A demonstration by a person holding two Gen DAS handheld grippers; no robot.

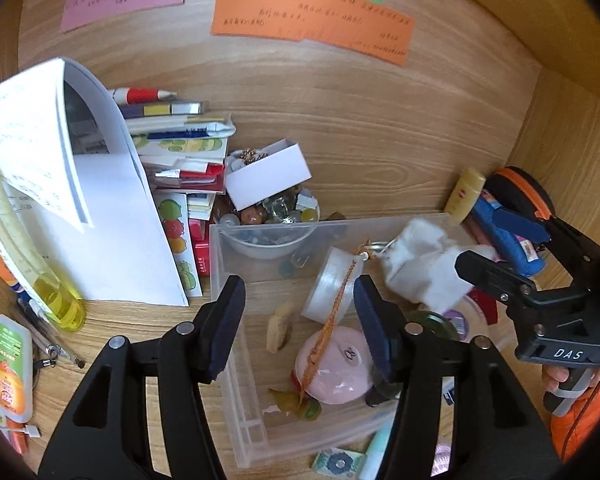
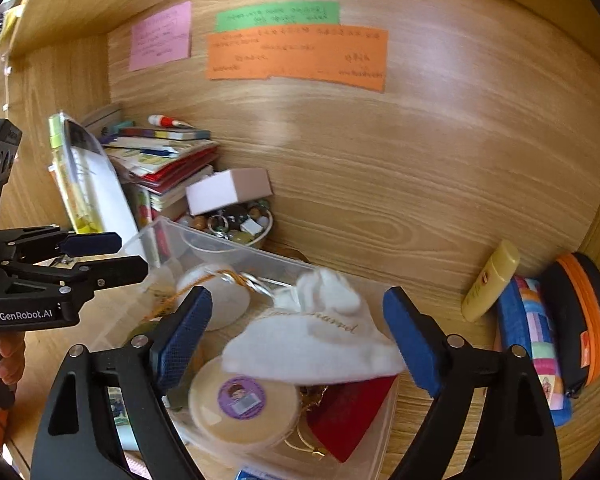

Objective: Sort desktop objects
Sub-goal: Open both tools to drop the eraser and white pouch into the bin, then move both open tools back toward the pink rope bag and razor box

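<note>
While both tools stand wide open and hold nothing, the left tool [image 1: 300,316] hovers over the clear box [image 1: 236,360], the right tool [image 2: 298,334] over a white pouch [image 2: 312,340].

Both wrist views close above clear bin [image 1: 236,264]

Left claw [image 1: 300,320]: fingers spread apart, nothing between them, angled downward. Right claw [image 2: 298,336]: fingers spread wide, also holding nothing. Each claw appears side-on in the other's view, gripped by a hand [image 1: 560,374].
</note>
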